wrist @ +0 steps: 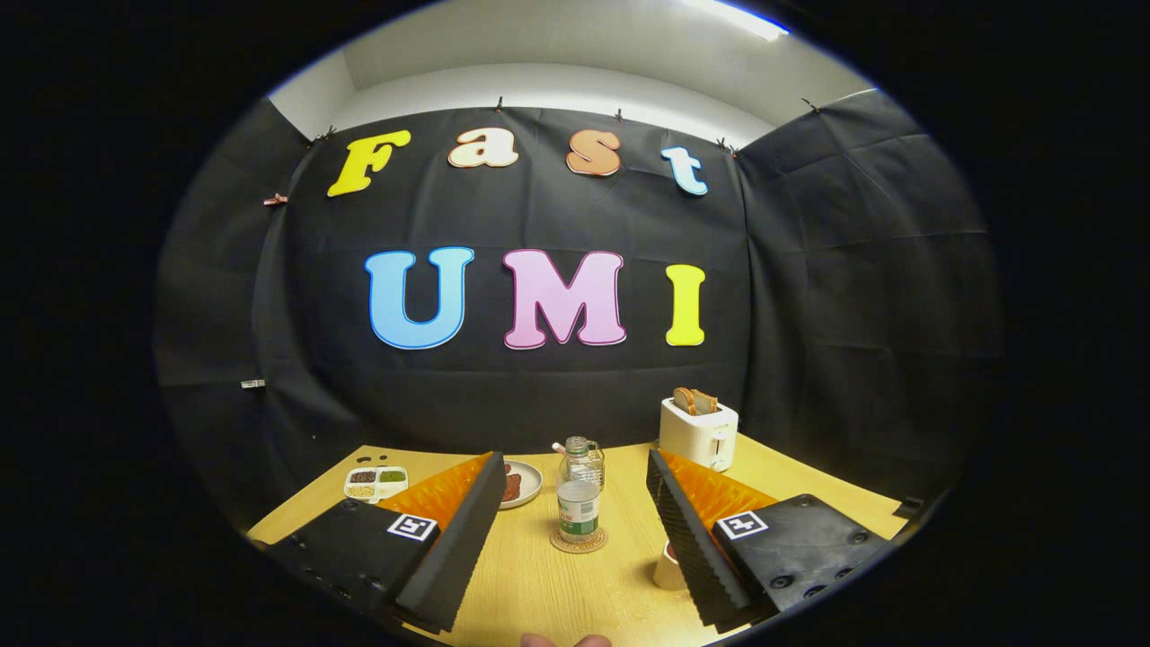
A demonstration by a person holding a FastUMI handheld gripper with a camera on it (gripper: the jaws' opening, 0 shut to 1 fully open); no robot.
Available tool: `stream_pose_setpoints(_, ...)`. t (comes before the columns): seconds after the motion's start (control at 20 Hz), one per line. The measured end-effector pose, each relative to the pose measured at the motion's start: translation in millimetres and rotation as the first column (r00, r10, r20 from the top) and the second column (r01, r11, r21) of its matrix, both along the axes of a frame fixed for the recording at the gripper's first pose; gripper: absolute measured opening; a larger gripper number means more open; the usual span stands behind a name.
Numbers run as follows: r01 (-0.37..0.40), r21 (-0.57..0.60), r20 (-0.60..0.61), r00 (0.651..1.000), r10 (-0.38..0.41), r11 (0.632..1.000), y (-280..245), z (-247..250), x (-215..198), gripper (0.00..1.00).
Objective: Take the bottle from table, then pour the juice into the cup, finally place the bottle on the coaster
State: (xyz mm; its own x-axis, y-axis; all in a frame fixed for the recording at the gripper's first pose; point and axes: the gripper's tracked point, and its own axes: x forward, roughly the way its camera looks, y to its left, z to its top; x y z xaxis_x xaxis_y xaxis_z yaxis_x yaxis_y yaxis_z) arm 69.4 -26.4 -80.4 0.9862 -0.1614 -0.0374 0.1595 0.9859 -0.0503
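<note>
Gripper view, looking forward along the tool: its two fingers stand wide apart, open and holding nothing. Centred in the gap between them and a little beyond their tips, the bottle stands upright on the round coaster, apart from both fingers. It is clear, about half full of pale liquid, and carries a green-and-white label. The cup, a small light vessel, sits on the tabletop just beside the inner face of the right finger, partly hidden by it, nearer the camera than the bottle. Behind the bottle, a clear glass jar is partly hidden by it. Past the left fingertip lies a small plate bearing dark food; farther out on that side rests a white divided dish of assorted grains. Beyond the right fingertip, a white toaster with a slice of bread in its slot stands against the booth's black cloth wall. Fingertips of a person's hand show at the near tabletop edge, below the gap.
</note>
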Motion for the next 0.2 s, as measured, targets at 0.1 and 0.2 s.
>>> stream_pose_setpoints(0.1, -0.012, -0.003, -0.001, 1.0, 0.012, 1.0, -3.8, 2.6, -3.2, 0.97)
stream_pose_setpoints(0.2, -0.028, 0.007, 0.0, 1.0, 0.028, 1.0, -4.8, 4.7, -3.0, 0.97)
